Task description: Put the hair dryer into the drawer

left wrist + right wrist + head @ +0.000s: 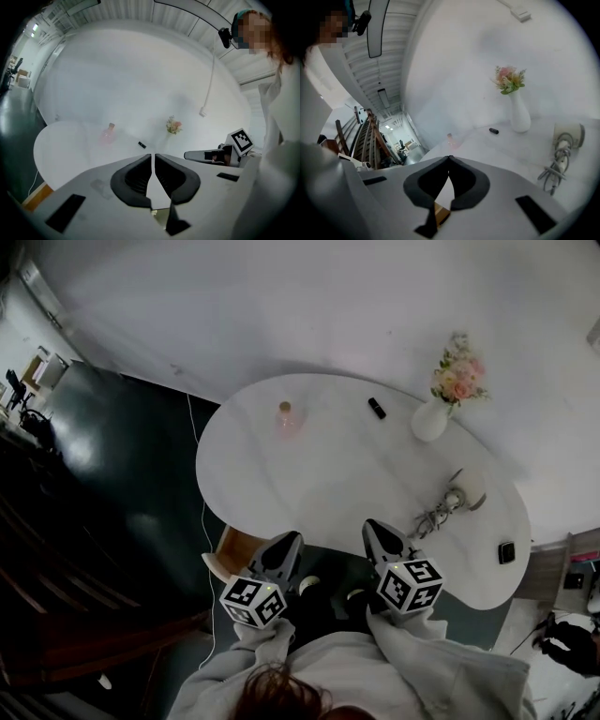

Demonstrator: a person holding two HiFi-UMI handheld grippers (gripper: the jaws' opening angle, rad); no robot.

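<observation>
Now, both tools are idle and empty. The left gripper [153, 155] has its jaws drawn together, the dark pads all but meeting at the tips, with nothing between them. The right gripper [449, 158] is likewise closed, tips touching, nothing held. Both sit at the near edge of the white table [328, 474], in front of the person's body, pointing across it. The hair dryer [570, 136] lies on the tabletop toward the right, well apart from either gripper and nearer the right one. Its cord [553, 171] is bunched in loose loops just beside it on the near side. A white vase [519, 117] of flowers stands beyond the dryer, near it. A tan wooden edge under the table's near left rim looks to be the drawer [228, 554] — how far out it stands cannot be told from here. Task judged not begun: dryer untouched. Risks from here: the jaws must open before the reach, or closed tips will only shove the dryer along the smooth top. The rounded body may turn or slip in a two-pad grip. The loose cord is the main worry — lifted by the body alone, it would trail, catch on the table rim, or hang outside the drawer and stop it shutting. A wide swing on the right side could tip the vase. The drawer sits left and the dryer right, so the carry crosses the person's front.
</observation>
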